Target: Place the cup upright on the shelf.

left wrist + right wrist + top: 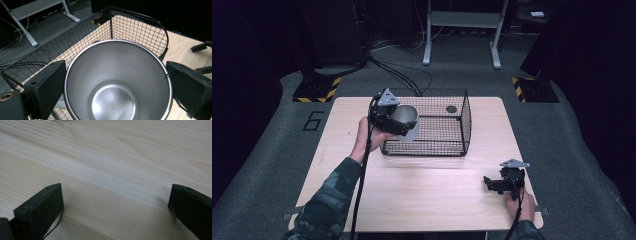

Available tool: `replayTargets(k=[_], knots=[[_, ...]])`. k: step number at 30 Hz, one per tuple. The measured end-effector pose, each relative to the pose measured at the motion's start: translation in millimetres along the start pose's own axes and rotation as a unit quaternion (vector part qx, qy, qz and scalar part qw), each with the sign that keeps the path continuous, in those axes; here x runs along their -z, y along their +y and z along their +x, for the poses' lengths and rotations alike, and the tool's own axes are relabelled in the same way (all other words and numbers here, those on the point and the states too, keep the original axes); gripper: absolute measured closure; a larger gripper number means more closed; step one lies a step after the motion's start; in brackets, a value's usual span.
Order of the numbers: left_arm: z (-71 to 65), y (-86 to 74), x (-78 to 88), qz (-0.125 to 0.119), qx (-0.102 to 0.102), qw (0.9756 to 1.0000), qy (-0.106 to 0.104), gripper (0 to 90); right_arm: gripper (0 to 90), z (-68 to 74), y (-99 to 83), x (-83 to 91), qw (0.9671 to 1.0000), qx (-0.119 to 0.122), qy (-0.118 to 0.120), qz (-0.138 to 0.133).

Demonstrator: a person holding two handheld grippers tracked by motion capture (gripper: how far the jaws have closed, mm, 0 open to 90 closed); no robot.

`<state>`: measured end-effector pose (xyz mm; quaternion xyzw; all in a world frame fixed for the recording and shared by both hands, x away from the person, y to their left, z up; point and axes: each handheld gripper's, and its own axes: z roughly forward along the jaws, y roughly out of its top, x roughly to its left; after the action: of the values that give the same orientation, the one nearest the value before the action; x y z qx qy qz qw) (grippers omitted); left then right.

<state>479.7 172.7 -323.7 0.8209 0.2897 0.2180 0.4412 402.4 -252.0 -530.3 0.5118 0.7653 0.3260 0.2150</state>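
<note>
The left claw held a shiny metal cup. Its two black jaws pressed on the cup's sides, one on each side. In the left gripper view the cup looked empty, and its round bottom showed plainly.

The cup was up in the air at the left end of the wire basket, right by the rim. It looked tipped a bit toward the basket. It did not touch the surface. In the left gripper view the basket sat just past the cup's rim, so the cup was close to going in.

The right claw was low over the surface, near the front right corner and well apart from the basket. Its jaws stood wide apart and held nothing. In the right gripper view bare wood lay between them.

So the pick-up part looked done, since the cup was lifted and held tight. The job seemed about halfway. What looked left was to move the cup over the basket, lower it inside, and let go. A small dark round thing was at the far side of the basket, but I could not tell what it was.
</note>
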Motion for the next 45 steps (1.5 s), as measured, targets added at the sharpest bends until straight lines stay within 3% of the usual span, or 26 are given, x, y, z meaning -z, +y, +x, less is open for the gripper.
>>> replayTargets(k=[23, 45], knots=[[12.4, 18.2, -31.2, -0.004, 0.007, 0.9999, 0.008, 6.2, 0.0, 0.0, 0.0, 0.0, 1.0000, 0.000, 0.000, 0.000], [34.2, 25.0, -71.1, 0.023, 0.019, 0.9994, 0.019, 6.2, 0.0, 0.0, 0.0, 0.0, 1.0000, 0.000, 0.000, 0.000]])
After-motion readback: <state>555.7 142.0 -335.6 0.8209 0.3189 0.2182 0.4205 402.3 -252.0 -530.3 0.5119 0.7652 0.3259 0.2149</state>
